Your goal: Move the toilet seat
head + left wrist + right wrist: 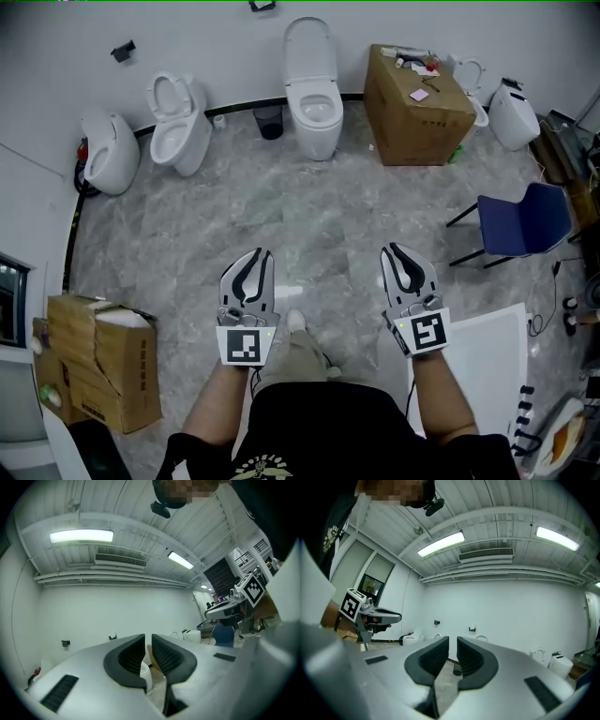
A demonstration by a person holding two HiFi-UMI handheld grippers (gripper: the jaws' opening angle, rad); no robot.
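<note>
Several white toilets stand along the far wall. The middle toilet (314, 108) has its seat and lid (309, 49) raised, and the one left of it (180, 131) has its seat ring (169, 94) up. Both grippers are held level at waist height, well short of the toilets. My left gripper (258, 255) (147, 645) is shut with nothing in it; a white toilet (143, 670) shows low between its jaws. My right gripper (394, 249) (453, 645) is shut and empty too, aimed toward the wall.
A large cardboard box (417, 105) stands right of the middle toilet, with two more toilets (514, 114) behind it. A black bin (269, 122) sits by the wall. A blue chair (525, 220), a white board (492, 361) and another cardboard box (98, 361) flank me.
</note>
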